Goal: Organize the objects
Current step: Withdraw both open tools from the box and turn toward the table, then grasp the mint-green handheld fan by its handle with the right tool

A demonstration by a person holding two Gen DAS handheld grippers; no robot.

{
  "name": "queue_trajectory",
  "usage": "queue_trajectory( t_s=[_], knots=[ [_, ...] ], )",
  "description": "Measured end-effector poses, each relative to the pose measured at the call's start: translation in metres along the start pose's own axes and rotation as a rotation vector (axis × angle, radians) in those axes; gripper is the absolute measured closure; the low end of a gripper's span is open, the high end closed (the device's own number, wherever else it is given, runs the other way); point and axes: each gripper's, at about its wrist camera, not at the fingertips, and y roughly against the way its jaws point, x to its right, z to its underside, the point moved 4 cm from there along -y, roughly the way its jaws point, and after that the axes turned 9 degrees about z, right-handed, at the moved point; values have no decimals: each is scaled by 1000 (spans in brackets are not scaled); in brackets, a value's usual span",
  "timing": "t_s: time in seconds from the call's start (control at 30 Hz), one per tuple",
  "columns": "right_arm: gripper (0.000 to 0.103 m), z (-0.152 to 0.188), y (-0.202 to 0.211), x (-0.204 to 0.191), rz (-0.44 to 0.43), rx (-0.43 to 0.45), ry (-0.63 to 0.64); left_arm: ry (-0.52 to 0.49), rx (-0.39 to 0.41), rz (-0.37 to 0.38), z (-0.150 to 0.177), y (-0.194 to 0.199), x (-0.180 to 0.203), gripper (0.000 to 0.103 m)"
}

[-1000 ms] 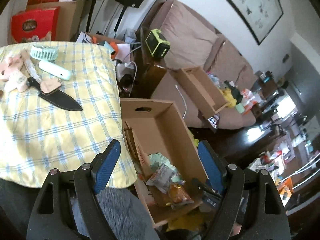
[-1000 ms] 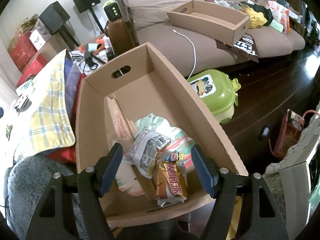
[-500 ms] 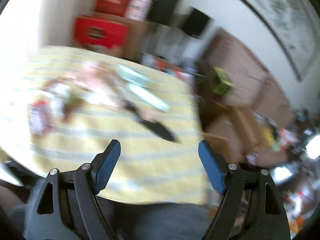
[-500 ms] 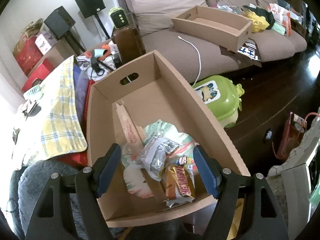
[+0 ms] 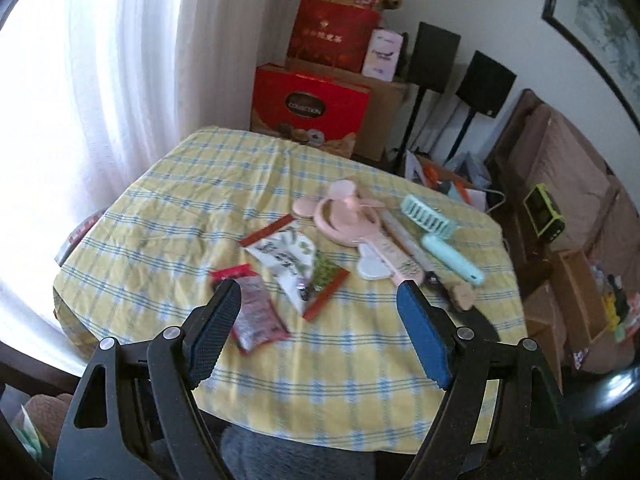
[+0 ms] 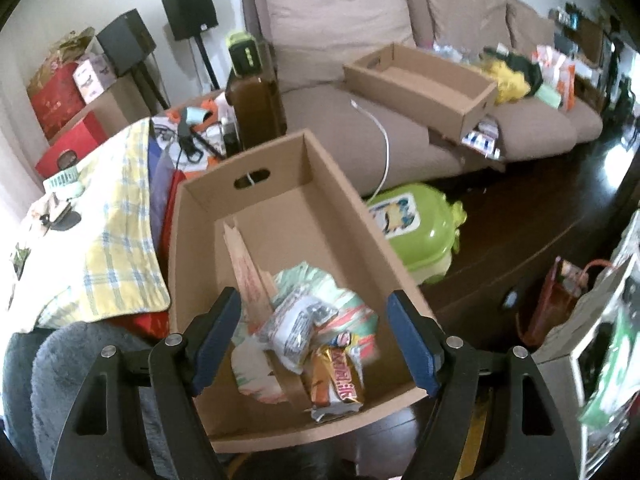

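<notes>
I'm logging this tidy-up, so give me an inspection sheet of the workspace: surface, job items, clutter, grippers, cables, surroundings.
Surface: table under a yellow checked cloth, wrinkled.
Job's things: red snack packet, white-and-green pouch, pink fan, mint fan, mint tube on the cloth; wrapped snacks in the near cardboard box.
Clutter: red gift boxes; second cardboard box on the sofa.
Grippers: left gripper open above the cloth, empty; right gripper open above the near box, empty.
Cables: white cable down the sofa seat.
Surroundings: speakers, green toy case, dark floor.
</notes>
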Motion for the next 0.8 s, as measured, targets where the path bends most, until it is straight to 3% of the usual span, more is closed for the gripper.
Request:
queue_trajectory(
  t_s=[0.1,0.33,0.43,0.53,0.8],
  knots=[
    [24,-3,17,-19,36,30,94,22,4,-1,-2,3,-13,25],
    [24,-23,50,-105,-88,80,246,56,4,2,2,-4,-40,25],
    [24,-36,56,-161,-147,96,340,76,-6,18,11,-10,-45,25],
    [23,-44,50,-211,-214,93,461,48,-31,-10,17,-19,-45,25],
    [23,-85,2,-317,-270,60,685,43,4,11,14,-19,-53,25]
  ],
)
